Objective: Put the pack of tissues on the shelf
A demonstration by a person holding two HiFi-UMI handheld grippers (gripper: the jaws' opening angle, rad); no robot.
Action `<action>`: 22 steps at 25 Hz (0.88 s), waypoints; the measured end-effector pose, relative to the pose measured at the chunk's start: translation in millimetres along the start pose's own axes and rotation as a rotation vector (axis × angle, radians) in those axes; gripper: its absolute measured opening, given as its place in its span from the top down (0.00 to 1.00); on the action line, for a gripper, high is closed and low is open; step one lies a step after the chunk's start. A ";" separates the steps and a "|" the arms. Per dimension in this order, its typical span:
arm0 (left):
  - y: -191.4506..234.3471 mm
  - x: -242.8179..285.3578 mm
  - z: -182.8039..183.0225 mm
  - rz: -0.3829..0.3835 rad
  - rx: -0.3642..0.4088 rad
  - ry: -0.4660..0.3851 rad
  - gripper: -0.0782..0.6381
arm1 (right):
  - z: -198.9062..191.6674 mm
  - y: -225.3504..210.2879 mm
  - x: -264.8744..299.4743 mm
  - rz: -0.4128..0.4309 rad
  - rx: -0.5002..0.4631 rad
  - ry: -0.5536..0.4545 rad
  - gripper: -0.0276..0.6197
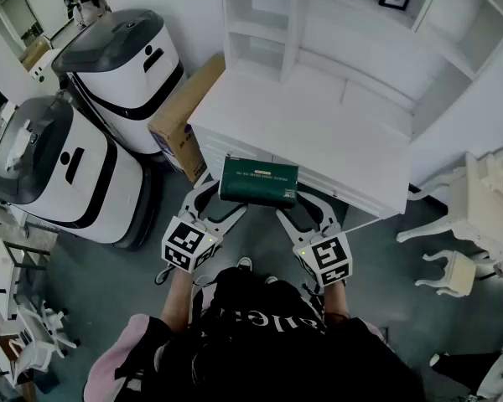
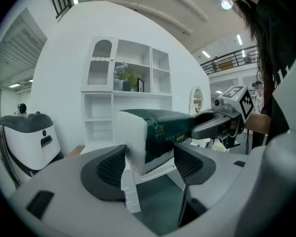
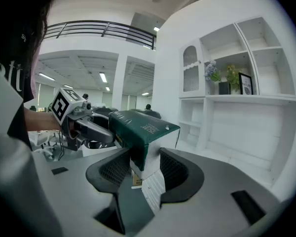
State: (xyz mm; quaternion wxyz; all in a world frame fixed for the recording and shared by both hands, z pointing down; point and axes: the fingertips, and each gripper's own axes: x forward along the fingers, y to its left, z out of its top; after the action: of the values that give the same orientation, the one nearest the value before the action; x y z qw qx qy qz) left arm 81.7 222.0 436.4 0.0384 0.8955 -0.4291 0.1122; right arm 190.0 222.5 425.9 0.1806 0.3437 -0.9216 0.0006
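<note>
The pack of tissues [image 1: 259, 181], dark green with white ends, hangs level in the air just in front of the white desk [image 1: 318, 115] under the shelf unit. My left gripper [image 1: 220, 198] is shut on its left end and my right gripper [image 1: 299, 204] on its right end. In the left gripper view the pack [image 2: 163, 130] sits between the two black pads [image 2: 106, 169] of my left gripper [image 2: 148, 164]. In the right gripper view the pack [image 3: 140, 127] is pinched between the pads [image 3: 175, 169] of my right gripper [image 3: 143, 169]. The shelf [image 2: 133, 88] [image 3: 237, 112] stands ahead.
Two large white-and-black machines [image 1: 126, 57] [image 1: 59, 174] stand at the left, with a cardboard box [image 1: 184, 111] against the desk's side. A white chair [image 1: 461, 224] is at the right. Plants [image 2: 124, 73] and a framed picture [image 3: 245, 83] occupy an upper shelf compartment.
</note>
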 end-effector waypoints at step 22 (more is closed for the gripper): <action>66.9 -18.0 -16.7 0.012 -0.029 -0.005 0.46 | 15.5 22.1 67.0 0.017 0.025 0.009 0.64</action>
State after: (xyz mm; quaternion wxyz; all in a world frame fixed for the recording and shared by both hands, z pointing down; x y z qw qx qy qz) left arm 16.0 196.4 446.6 0.0496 0.8925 -0.4361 0.1040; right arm 124.0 195.0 436.4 0.1804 0.3382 -0.9235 0.0152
